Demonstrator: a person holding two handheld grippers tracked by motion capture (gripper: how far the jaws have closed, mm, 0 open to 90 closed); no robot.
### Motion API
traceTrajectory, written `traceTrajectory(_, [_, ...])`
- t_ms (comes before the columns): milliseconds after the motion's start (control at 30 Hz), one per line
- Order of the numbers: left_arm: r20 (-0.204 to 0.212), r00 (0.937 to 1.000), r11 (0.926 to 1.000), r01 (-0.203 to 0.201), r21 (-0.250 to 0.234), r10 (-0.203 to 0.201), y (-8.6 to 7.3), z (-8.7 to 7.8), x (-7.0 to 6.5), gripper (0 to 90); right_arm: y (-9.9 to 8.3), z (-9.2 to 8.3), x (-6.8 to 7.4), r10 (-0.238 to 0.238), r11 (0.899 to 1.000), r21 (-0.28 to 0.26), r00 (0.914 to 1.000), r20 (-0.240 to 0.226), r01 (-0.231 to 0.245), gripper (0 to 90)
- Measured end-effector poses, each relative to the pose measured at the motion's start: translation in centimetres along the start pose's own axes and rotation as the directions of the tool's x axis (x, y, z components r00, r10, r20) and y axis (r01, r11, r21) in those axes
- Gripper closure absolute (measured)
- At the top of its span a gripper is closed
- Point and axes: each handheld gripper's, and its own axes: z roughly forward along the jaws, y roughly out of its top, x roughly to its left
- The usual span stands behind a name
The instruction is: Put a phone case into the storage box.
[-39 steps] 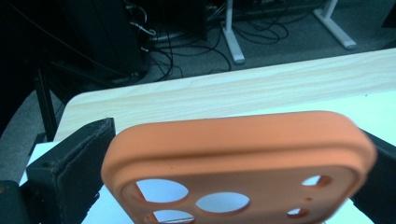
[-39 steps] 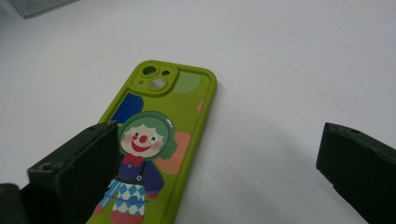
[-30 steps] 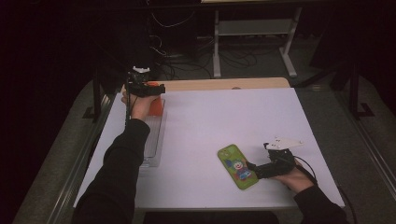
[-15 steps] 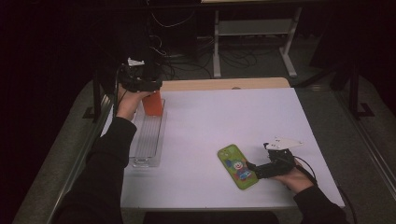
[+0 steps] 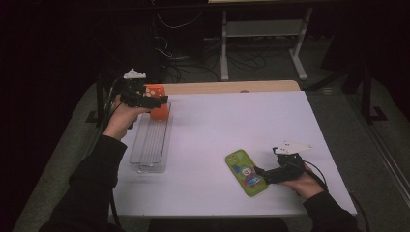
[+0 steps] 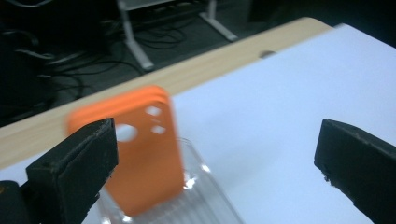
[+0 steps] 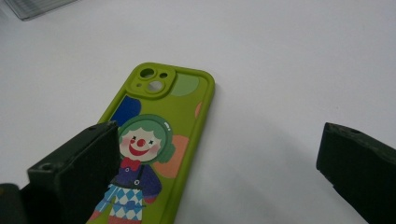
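the white rectangular counter (image 5: 217,130) carries a clear ribbed plastic rack (image 5: 151,142) at its left side. an orange phone case (image 6: 140,149) stands upright at the rack's far end, just beyond the left gripper (image 6: 215,163), whose fingers are spread wide and empty. near the front right lies a green clown-print phone case (image 7: 154,144), flat, under the right gripper (image 7: 215,163)'s spread fingers, one finger over its lower left.

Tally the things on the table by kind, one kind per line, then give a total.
Phone cases: 2, an orange case standing in the rack and a green clown case lying flat
Clear slotted racks: 1
Total: 3
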Motion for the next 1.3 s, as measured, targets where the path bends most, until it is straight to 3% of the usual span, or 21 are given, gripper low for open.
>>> traceTrajectory(200, [0.100, 0.9923, 0.9969, -0.076, 0.019, 0.074, -1.3, -0.4, -3.0, 0.0, 0.1, -0.1, 0.0, -0.002, 1.000, 0.000, 1.0000, -0.003, 0.002, 0.0])
traceTrajectory(300, [0.143, 0.9842, 0.9940, -0.108, 0.017, 0.105, -2.0, -0.5, -4.6, 0.0, 0.3, 0.0, 0.1, -0.005, 1.000, 0.001, 1.0000, -0.005, 0.005, 0.0])
traceTrajectory(500, [0.236, 0.9647, 0.9930, -0.118, -0.003, 0.116, -3.6, -0.5, -7.6, 0.0, 0.4, 0.3, 0.3, -0.014, 1.000, 0.011, 0.9998, -0.018, 0.014, 0.0])
traceTrajectory(700, [0.282, 0.9493, 0.9902, -0.138, -0.021, 0.139, -4.9, -0.1, -9.9, 0.0, 0.5, 0.4, 0.3, -0.023, 1.000, 0.013, 0.9994, -0.026, 0.023, 0.0])
traceTrajectory(867, [0.307, 0.9372, 0.9851, -0.172, -0.007, 0.166, -5.9, 0.8, -12.0, 0.0, 0.8, 0.1, 0.5, -0.027, 1.000, 0.001, 0.9993, -0.024, 0.027, 0.0])
traceTrajectory(1033, [0.334, 0.9189, 0.9752, -0.221, -0.003, 0.210, -7.1, 1.1, -13.9, 0.0, 0.8, 0.0, 0.7, -0.024, 1.000, 0.009, 0.9996, -0.014, 0.025, 0.0])
traceTrajectory(1100, [0.355, 0.9132, 0.9762, -0.217, 0.007, 0.200, -7.7, 1.2, -14.6, 1.9, 0.8, 0.0, 0.7, -0.027, 1.000, 0.008, 0.9996, -0.009, 0.027, 0.0])
traceTrajectory(1133, [0.361, 0.9076, 0.9721, -0.234, 0.014, 0.213, -8.0, 1.3, -14.9, 3.5, 0.8, 0.0, 0.7, -0.021, 1.000, 0.008, 0.9997, -0.012, 0.021, 0.0])
traceTrajectory(1200, [0.384, 0.9000, 0.9719, -0.234, 0.025, 0.207, -8.3, 1.5, -15.5, 5.5, 0.8, 0.0, 0.5, -0.018, 1.000, 0.005, 0.9998, -0.007, 0.018, 0.0])
traceTrajectory(1300, [0.412, 0.8796, 0.9613, -0.274, 0.031, 0.237, -8.8, 2.3, -16.4, 13.0, 0.8, 0.1, 0.2, -0.004, 1.000, 0.006, 1.0000, 0.004, 0.004, 0.0])
